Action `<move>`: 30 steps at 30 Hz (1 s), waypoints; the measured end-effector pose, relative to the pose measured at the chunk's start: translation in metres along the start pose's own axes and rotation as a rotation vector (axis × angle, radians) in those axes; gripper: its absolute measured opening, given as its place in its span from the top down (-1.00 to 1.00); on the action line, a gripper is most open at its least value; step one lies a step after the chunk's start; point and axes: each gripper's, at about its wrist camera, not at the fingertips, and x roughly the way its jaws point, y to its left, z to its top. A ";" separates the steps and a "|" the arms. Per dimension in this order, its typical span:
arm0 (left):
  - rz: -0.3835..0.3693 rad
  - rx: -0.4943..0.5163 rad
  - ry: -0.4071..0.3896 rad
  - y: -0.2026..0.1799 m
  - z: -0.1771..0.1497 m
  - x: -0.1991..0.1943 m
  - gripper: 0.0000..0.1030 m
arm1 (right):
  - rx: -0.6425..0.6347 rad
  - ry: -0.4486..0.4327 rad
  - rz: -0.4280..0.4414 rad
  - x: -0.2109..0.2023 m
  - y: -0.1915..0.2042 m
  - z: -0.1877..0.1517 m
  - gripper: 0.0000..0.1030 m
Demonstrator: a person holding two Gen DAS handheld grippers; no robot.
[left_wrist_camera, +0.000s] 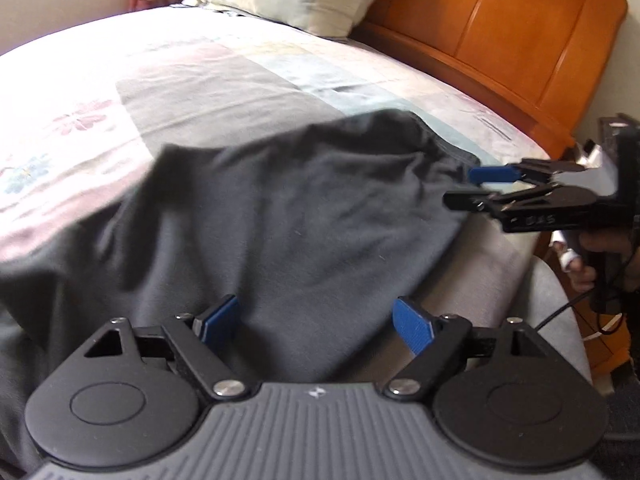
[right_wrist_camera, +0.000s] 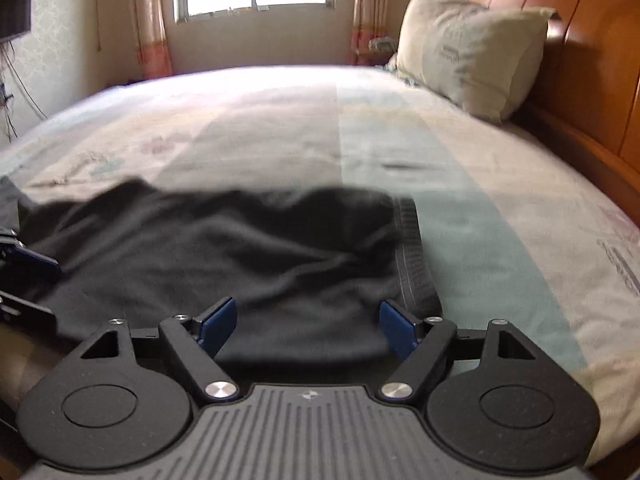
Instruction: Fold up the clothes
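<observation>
A dark grey garment (left_wrist_camera: 288,208) lies rumpled on the bed, its near edge under both grippers. In the right wrist view the same garment (right_wrist_camera: 224,256) shows a ribbed hem along its right side. My left gripper (left_wrist_camera: 320,320) is open, blue pads wide apart, above the cloth's near edge. My right gripper (right_wrist_camera: 306,322) is open too, over the near right corner, with nothing pinched between its pads. From the left wrist view the right gripper (left_wrist_camera: 476,186) reaches in from the right, jaws apart, at the garment's right edge. The left gripper's fingers (right_wrist_camera: 36,262) show at the far left.
The bed (right_wrist_camera: 400,120) has a pale patchwork sheet with free room beyond the garment. A cream pillow (right_wrist_camera: 468,48) leans on the orange wooden headboard (left_wrist_camera: 500,24). A window and curtains stand past the far side. A hand (left_wrist_camera: 600,248) and cable are at the right.
</observation>
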 end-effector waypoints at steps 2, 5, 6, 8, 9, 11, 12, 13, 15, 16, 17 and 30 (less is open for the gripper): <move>0.009 -0.017 -0.002 0.002 0.002 0.002 -0.64 | -0.020 -0.003 0.008 0.010 0.003 0.006 -0.60; 0.017 -0.028 -0.008 0.003 0.001 0.003 -0.74 | -0.046 0.024 -0.008 0.038 -0.008 0.004 -0.60; 0.019 -0.024 -0.010 0.003 0.000 0.003 -0.75 | -0.034 0.003 0.019 0.043 -0.015 0.003 -0.60; 0.020 -0.023 -0.010 0.003 0.000 0.002 -0.75 | 0.022 -0.010 0.063 0.043 -0.029 0.012 -0.59; 0.020 -0.024 -0.009 0.003 0.000 0.002 -0.75 | 0.045 -0.015 0.073 0.042 -0.034 0.017 -0.59; 0.019 -0.031 -0.008 0.004 0.001 0.001 -0.75 | 0.104 -0.022 0.070 0.035 -0.047 0.026 -0.59; 0.019 -0.038 -0.009 0.004 0.001 0.000 -0.74 | 0.138 -0.029 0.075 0.031 -0.053 0.030 -0.59; 0.020 -0.042 -0.011 0.004 0.002 -0.002 -0.75 | 0.169 -0.046 0.071 0.024 -0.059 0.032 -0.59; 0.028 -0.034 -0.015 0.003 0.002 -0.002 -0.75 | 0.229 -0.069 0.100 0.010 -0.069 0.033 -0.60; 0.031 -0.033 -0.015 0.003 0.002 -0.002 -0.75 | 0.263 -0.077 0.119 0.005 -0.073 0.031 -0.60; 0.032 -0.036 -0.014 0.004 0.001 -0.001 -0.75 | 0.297 -0.085 0.138 0.000 -0.077 0.029 -0.60; 0.066 -0.102 -0.092 0.020 0.005 -0.023 -0.75 | 0.244 -0.074 0.284 0.040 -0.030 0.048 -0.60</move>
